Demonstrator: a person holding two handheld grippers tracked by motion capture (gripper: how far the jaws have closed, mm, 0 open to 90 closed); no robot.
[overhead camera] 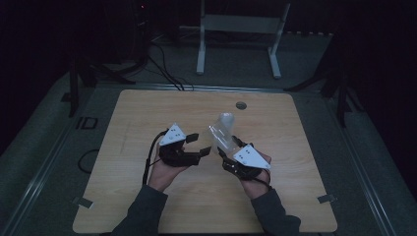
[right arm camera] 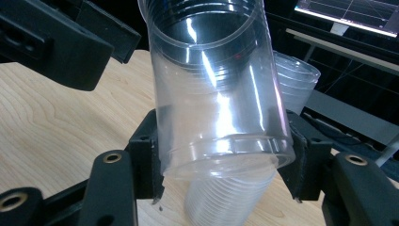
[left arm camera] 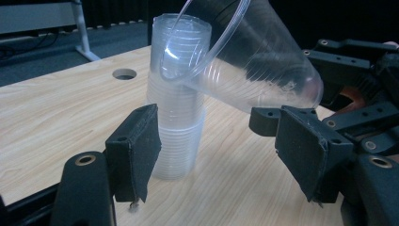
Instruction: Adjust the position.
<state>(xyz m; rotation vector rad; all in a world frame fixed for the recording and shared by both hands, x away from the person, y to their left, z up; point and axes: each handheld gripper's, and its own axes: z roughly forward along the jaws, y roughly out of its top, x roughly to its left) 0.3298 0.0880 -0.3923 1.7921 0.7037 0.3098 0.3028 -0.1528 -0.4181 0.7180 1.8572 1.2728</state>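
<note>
The high view looks forward and down on the whole table (overhead camera: 147,118) from afar; each gripper view rides low and close along its own jaws, both sharing the clear cup (left arm camera: 244,61) and cup stack (right arm camera: 294,80)

1 loose clear cup (left arm camera: 244,70), 1 cup stack (left arm camera: 176,127), perhaps 2 claws.

Light wood-grain tabletop (overhead camera: 147,113), rectangular with rounded corners, mounted on a grey floor. Round cable hole (overhead camera: 241,105) near the far edge, right of centre. One stack of clear plastic cups (left arm camera: 176,132) standing upright directly on the surface, near the middle, base flat on the wood, nearer than the hole. Short strips of tape (overhead camera: 82,202) at the near left and near right corners.
</note>
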